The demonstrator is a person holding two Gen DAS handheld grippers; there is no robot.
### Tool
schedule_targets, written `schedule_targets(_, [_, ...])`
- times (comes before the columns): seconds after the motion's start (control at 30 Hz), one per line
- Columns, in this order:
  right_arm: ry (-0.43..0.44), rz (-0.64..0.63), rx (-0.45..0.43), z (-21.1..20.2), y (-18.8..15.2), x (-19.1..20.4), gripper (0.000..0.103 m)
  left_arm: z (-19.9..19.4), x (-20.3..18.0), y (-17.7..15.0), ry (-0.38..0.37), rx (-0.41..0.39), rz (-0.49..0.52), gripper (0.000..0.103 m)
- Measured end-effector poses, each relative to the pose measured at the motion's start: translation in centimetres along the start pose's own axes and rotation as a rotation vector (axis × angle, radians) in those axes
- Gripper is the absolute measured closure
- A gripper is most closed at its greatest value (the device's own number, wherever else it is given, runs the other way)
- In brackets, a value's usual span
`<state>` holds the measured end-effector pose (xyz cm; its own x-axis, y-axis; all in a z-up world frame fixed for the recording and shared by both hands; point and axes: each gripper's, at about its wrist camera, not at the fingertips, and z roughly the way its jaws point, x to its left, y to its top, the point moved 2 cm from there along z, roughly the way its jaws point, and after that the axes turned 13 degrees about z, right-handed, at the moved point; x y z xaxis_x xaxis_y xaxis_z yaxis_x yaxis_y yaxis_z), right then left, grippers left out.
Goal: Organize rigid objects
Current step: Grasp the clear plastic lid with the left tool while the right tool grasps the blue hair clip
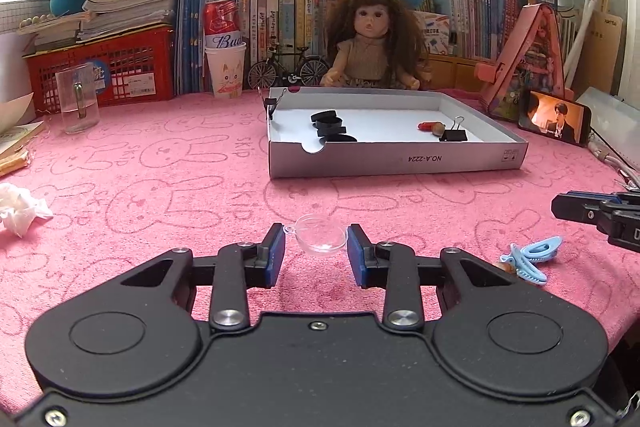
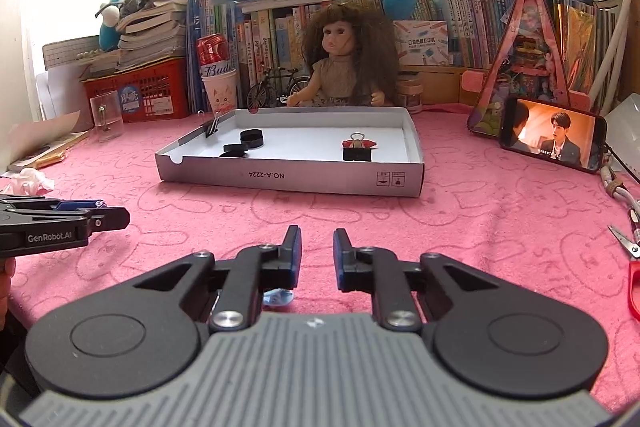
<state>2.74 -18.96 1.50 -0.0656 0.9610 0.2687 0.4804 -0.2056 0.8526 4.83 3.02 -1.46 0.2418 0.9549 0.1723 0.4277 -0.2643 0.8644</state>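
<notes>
- A pink bunny-print cloth (image 1: 168, 167) covers the whole table, with books, red baskets and plush toys stacked along the far edge.
- A shallow white cardboard box lid (image 1: 396, 157), marked NO.A-2224 on its near wall, lies on the cloth in front of a long-haired doll (image 1: 370, 39).
- Inside the lid: a pile of black rings (image 1: 330, 127) toward its left, a black binder clip (image 1: 454, 133) toward its right with a small red-and-brown piece just beside it, and another black clip (image 1: 271, 105) gripping the left wall.
- A phone (image 1: 554, 117) playing a video leans at the right, well apart from the lid.
- The left gripper (image 1: 316, 247) rests low over the cloth; a small clear plastic cup (image 1: 320, 237) with a tiny loop at its rim sits between the blue pads. The right pad looks touching its rim, the left pad stands just clear, so the cup is not clamped.
- The right gripper (image 2: 317, 251) hovers over bare cloth, jaws drawn in close with only a narrow gap and nothing between them.
- A light blue hair claw (image 1: 530, 257) lies on the cloth right of the left gripper, below the right gripper's tip.
- Crumpled white tissue (image 1: 20, 209) lies at the far left.
</notes>
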Motion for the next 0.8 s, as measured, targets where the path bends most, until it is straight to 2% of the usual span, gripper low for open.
schedule_targets(0.1, [0.012,-0.018,0.003,-0.3,-0.4,0.3,0.075,0.0,-0.1,0.0,-0.007,0.004,-0.001,0.071])
schedule_targets(0.23, [0.023,-0.023,0.004,-0.7,-0.7,0.4,0.073,0.0,-0.2,0.0,-0.008,0.001,0.001,0.071])
schedule_targets(0.27, [0.025,-0.021,0.006,-0.7,-0.7,0.4,0.069,-0.1,-0.2,0.0,-0.009,0.0,0.0,0.071])
schedule_targets(0.3, [0.027,-0.021,0.009,-0.7,-0.8,0.4,0.059,0.0,-0.2,0.0,-0.01,0.0,0.0,0.071])
schedule_targets(0.33, [0.029,-0.021,0.013,-0.6,-0.8,0.4,0.057,-0.1,-0.2,0.0,-0.009,0.0,0.001,0.071])
schedule_targets(0.5, [0.027,-0.035,0.036,-0.5,-1.4,0.5,0.053,-0.1,-0.3,0.0,-0.012,-0.001,0.002,0.071])
schedule_targets(0.8, [0.02,-0.039,0.062,-0.1,-1.9,0.5,0.053,-0.3,-0.6,0.1,-0.014,-0.001,0.007,0.071])
